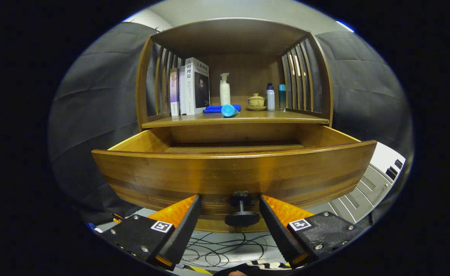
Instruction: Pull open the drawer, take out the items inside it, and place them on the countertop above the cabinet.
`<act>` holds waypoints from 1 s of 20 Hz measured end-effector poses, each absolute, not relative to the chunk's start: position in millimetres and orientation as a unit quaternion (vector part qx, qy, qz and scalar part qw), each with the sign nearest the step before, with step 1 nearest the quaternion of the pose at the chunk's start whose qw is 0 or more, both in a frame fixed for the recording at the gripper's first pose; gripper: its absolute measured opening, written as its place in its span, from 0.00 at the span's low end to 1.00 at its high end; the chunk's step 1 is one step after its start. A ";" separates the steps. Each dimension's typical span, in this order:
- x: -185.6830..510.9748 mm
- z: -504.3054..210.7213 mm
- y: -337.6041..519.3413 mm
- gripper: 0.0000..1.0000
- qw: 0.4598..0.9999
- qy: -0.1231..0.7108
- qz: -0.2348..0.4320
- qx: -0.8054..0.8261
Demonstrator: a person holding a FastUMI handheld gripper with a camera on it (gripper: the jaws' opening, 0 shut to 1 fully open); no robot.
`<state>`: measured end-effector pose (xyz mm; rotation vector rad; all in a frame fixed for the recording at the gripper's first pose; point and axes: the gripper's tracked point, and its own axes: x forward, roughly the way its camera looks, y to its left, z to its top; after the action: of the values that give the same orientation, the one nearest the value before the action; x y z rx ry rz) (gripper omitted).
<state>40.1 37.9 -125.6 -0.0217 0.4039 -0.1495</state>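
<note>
Gripper view, facing a wooden cabinet (pixel 232 46) with its drawer (pixel 234 172) pulled out toward the camera. The drawer's tall curved front panel hides most of the interior; only the far inner wall and a strip of floor show over its rim, so whether anything lies inside cannot be told. The person's hand is hidden behind the camera; a small unclear sliver at the bottom centre of the frame cannot be identified.

The drawer front fills the middle of the frame, just ahead of the gripper (pixel 229 209). The dark knob (pixel 242 214) on the lower centre of the panel stands between the two fingers, with a gap on each side; neither finger touches it. The fingers are spread wide, rising from the bottom of the frame and converging slightly toward the panel, the gripper held level and square to the drawer front.

Above the drawer, in the upper centre, the countertop (pixel 179 122) carries upright books (pixel 196 86) at left, a white pump bottle (pixel 225 90), a blue cylinder (pixel 230 110) lying on its side beside a blue cloth (pixel 213 109), a small lidded cup (pixel 256 101) on a saucer, and two small bottles (pixel 275 97) at right. Loose cables (pixel 225 249) lie on the floor below the drawer, at the bottom centre.
</note>
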 end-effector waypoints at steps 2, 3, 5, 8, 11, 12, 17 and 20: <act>49.6 -124.6 36.2 0.95 0.977 0.199 -0.075 -0.001; 55.6 -123.4 35.6 0.95 0.977 0.197 -0.076 0.003; 67.4 -118.3 34.9 0.94 0.980 0.185 -0.079 0.000; 77.8 -124.1 32.9 0.94 0.979 0.186 -0.081 -0.012; 85.7 -123.7 30.7 0.94 0.980 0.178 -0.081 -0.024; 89.3 -124.4 30.9 0.94 0.980 0.178 -0.082 -0.024; 120.6 -128.6 27.1 0.95 0.981 0.173 -0.085 -0.028; 138.3 -131.3 21.6 0.95 0.982 0.165 -0.082 -0.033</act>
<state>138.3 21.6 -131.3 -0.0668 0.3320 -0.1648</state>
